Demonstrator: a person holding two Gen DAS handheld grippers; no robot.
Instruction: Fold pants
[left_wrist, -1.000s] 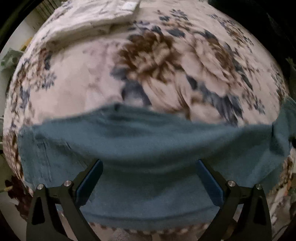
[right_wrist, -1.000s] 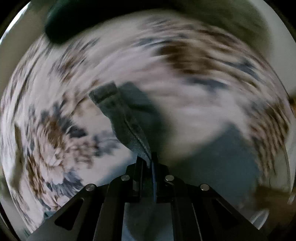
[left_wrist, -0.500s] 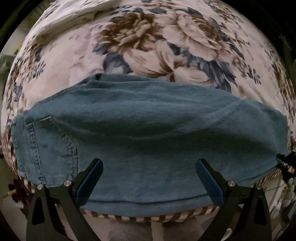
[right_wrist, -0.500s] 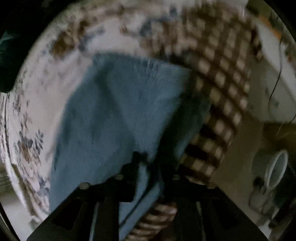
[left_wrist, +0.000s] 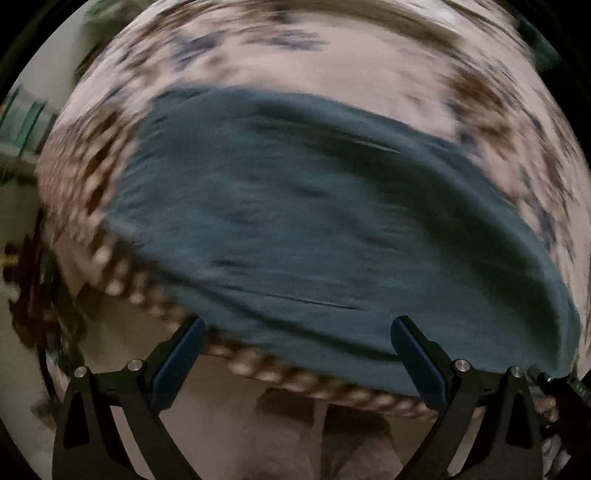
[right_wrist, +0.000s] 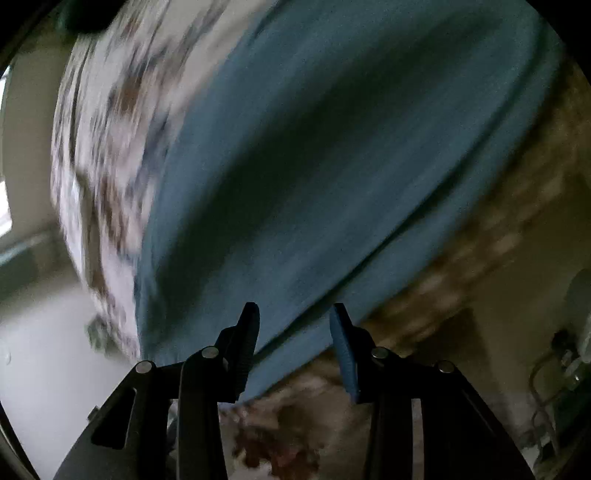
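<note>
The right gripper (right_wrist: 293, 347) pointed steeply down at the near edge of the pants (right_wrist: 332, 155). Its jaws had just been opening and stood partly apart. The blue denim hem showed in the gap between the 2 fingers (right_wrist: 245, 347), but the pads did not press on it, so the cloth lay free. Both frames were smeared by motion, and fine detail of the fabric could not be made out.

The left gripper (left_wrist: 295, 354) hung straight above the pants (left_wrist: 332, 229) with its jaws spread wide and nothing between them. Its 2 blue-padded fingers (left_wrist: 177, 363) framed the near hem of the pants without touching it.

The pants lay flat as a broad blue slab on the floral bedspread (left_wrist: 369, 62), close to the bedspread's checked border (left_wrist: 258, 363). In the left wrist view the border ran just below the pants' near hem, with brown and cream squares blurred into a chain. Beyond the far side of the pants the bedspread's pale ground with brown and blue flowers filled the top of the view.

In the right wrist view the bedspread (right_wrist: 99, 177) showed to the left of the pants, and the checked border (right_wrist: 498, 229) to their right and below. Past the border lay pale floor (right_wrist: 44, 369).
</note>
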